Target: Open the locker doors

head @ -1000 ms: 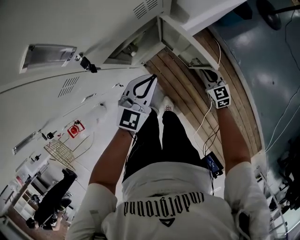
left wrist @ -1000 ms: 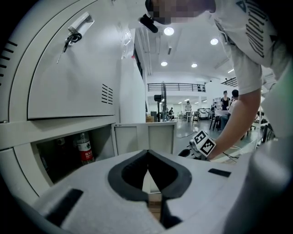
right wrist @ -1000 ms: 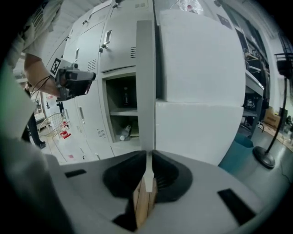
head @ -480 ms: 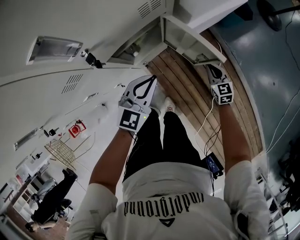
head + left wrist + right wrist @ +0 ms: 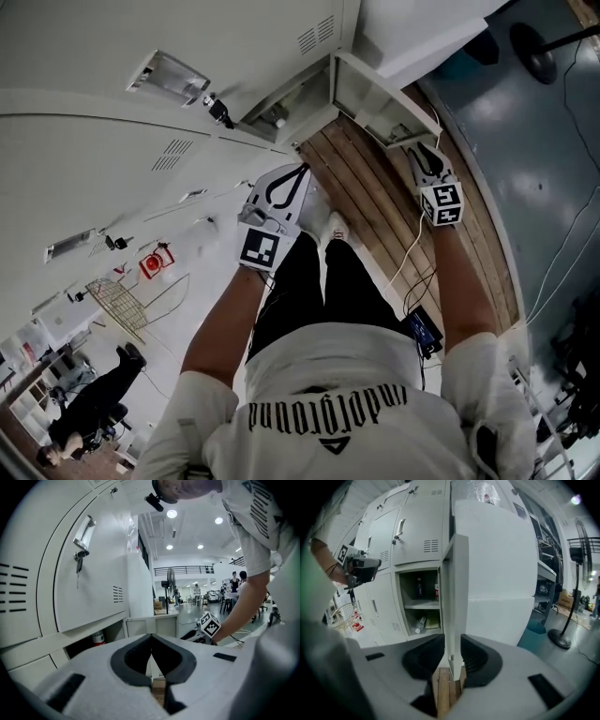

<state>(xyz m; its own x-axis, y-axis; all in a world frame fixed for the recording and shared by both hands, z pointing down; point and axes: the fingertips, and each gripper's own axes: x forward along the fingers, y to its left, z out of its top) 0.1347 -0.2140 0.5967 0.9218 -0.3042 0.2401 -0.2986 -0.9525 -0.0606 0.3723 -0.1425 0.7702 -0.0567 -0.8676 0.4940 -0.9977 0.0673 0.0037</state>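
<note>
The lower locker door (image 5: 457, 597) stands swung open, edge-on to my right gripper (image 5: 452, 654). The door's edge runs between the jaws, which are opening and show a gap on the left side. In the head view the right gripper (image 5: 419, 152) sits at the free end of this door (image 5: 375, 98). The open compartment (image 5: 423, 604) has a shelf and bottles (image 5: 420, 624). My left gripper (image 5: 151, 638) is shut on nothing and hangs in front of the lockers, also visible in the head view (image 5: 298, 172). Closed doors (image 5: 89, 573) carry handles, one with a key (image 5: 78, 557).
A wooden plank floor (image 5: 375, 206) lies under the lockers, with a white cable (image 5: 412, 244) across it. A standing fan (image 5: 580, 569) is to the right, and a wire basket (image 5: 122, 300) hangs at the left. A red extinguisher (image 5: 97, 638) sits low. People stand far back in the hall.
The open door has swung a little wider with the right gripper staying at its edge. The left gripper has barely moved.
</note>
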